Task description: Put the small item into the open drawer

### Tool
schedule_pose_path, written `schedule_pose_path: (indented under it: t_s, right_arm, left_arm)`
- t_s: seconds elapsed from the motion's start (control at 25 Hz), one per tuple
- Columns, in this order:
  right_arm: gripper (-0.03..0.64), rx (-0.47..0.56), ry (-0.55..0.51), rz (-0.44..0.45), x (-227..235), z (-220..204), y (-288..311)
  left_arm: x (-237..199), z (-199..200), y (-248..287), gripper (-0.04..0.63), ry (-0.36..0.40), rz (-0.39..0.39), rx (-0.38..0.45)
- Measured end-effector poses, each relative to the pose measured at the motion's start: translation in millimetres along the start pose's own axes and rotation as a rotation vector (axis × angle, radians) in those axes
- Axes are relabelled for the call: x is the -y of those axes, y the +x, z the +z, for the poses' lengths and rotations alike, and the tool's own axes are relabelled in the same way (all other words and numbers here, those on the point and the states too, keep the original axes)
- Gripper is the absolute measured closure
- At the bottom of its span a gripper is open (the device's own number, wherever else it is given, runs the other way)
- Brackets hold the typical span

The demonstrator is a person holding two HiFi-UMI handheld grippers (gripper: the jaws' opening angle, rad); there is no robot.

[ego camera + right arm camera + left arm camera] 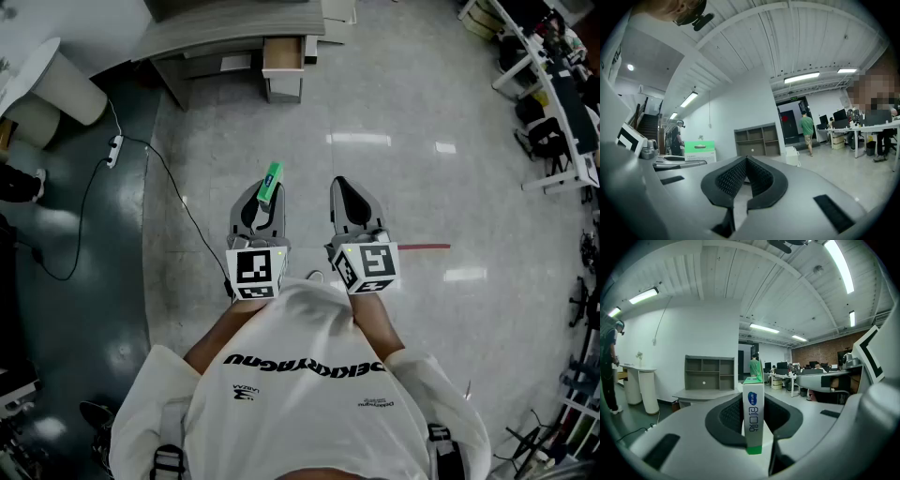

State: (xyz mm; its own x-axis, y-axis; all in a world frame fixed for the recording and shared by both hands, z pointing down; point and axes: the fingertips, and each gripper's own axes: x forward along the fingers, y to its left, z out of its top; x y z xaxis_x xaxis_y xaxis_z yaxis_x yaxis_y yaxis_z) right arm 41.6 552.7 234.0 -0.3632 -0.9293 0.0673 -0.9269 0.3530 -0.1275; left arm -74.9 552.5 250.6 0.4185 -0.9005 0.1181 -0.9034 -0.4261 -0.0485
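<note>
A small white-and-green box (272,183) stands upright between the pads of my left gripper (265,194), which is shut on it. In the left gripper view the box (753,414) fills the middle between the dark pads, its green end toward the camera. My right gripper (343,188) is level with the left one and shut, with nothing in it; its pads (759,176) meet at the tips. The open drawer (283,56) juts from a grey desk (225,28) far ahead across the floor. From the right gripper view the box (699,151) shows at the left.
A grey shelf unit (709,372) stands on the desk. A black cable and power strip (114,150) lie on the dark floor at left, near a white round stand (66,84). Office desks and chairs (553,112) line the right. A red tape strip (424,247) marks the floor.
</note>
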Motion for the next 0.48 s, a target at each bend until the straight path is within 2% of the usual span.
schedule_pose_path:
  t_s: [0.48]
  right_arm:
    - [0.589,-0.001,0.014,0.042,50.3,-5.9,0.2]
  left_arm:
    - [36.6,-10.0,24.5,0.502,0.012,0.064,-0.032]
